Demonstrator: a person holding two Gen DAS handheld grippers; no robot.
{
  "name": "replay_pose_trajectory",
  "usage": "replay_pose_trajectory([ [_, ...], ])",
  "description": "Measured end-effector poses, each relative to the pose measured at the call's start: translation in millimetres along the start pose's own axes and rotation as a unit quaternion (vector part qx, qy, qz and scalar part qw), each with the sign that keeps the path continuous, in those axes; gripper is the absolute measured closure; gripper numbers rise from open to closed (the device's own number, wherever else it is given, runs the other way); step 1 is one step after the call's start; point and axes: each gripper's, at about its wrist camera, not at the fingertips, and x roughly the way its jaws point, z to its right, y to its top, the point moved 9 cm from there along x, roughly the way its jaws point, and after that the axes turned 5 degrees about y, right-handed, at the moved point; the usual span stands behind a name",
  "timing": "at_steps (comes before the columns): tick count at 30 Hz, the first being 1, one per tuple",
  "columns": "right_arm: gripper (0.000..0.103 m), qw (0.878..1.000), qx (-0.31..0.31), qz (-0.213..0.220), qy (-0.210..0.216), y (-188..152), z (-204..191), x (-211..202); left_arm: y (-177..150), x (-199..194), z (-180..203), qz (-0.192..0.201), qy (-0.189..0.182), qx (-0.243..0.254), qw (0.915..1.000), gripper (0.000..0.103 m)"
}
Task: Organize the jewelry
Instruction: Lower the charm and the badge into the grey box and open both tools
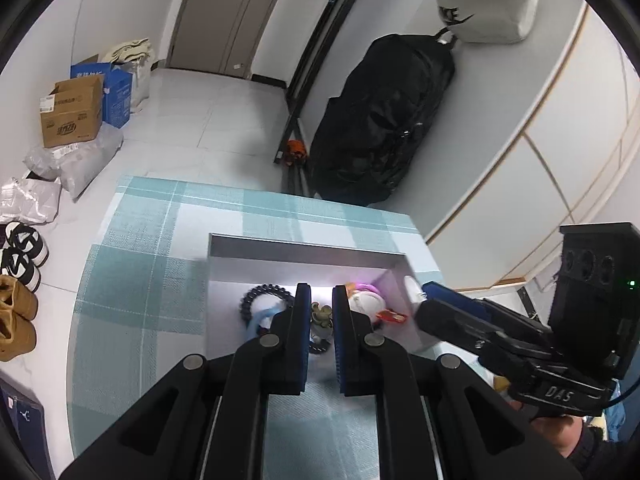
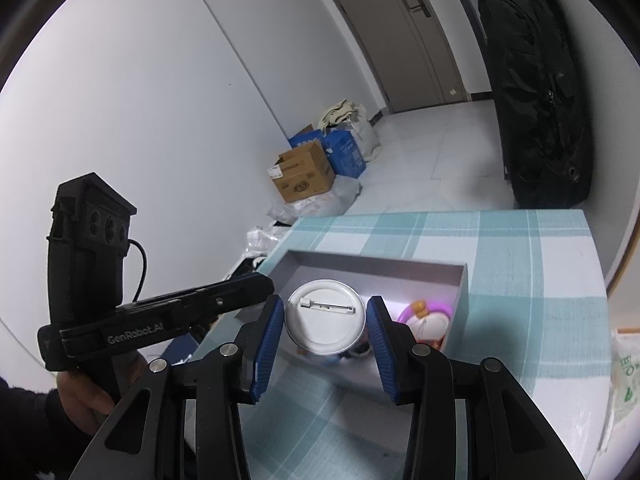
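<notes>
A shallow grey box (image 1: 304, 250) sits on the teal plaid tablecloth (image 1: 152, 248). Inside lie a dark beaded bracelet (image 1: 256, 300), a small bronze charm (image 1: 322, 314), a pink bangle (image 1: 366, 286), a cartoon badge (image 1: 366, 304) and a red piece (image 1: 390, 315). My left gripper (image 1: 322, 296) hovers over the box's near side, shut, with nothing seen between its pads. My right gripper (image 2: 326, 316) is shut on a round white pin badge (image 2: 325, 318), pin side toward the camera, above the box (image 2: 376, 262). From the left wrist view the right gripper (image 1: 418, 294) reaches in over the box's right wall.
The table's far edge (image 1: 256, 190) and right edge (image 2: 592, 248) drop to a tiled floor. A large black bag (image 1: 380, 120) leans on the wall behind. Cardboard boxes (image 1: 72, 114) and shoes (image 1: 18, 256) lie on the left. A plastic bag (image 2: 624, 376) rests at the table's right.
</notes>
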Motion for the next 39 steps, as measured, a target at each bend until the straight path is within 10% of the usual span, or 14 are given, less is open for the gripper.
replay_pose_trajectory([
  [39, 0.061, 0.999, 0.038, -0.028, -0.019, 2, 37, 21, -2, 47, -10, -0.074, 0.01, -0.026, 0.9968, 0.096],
])
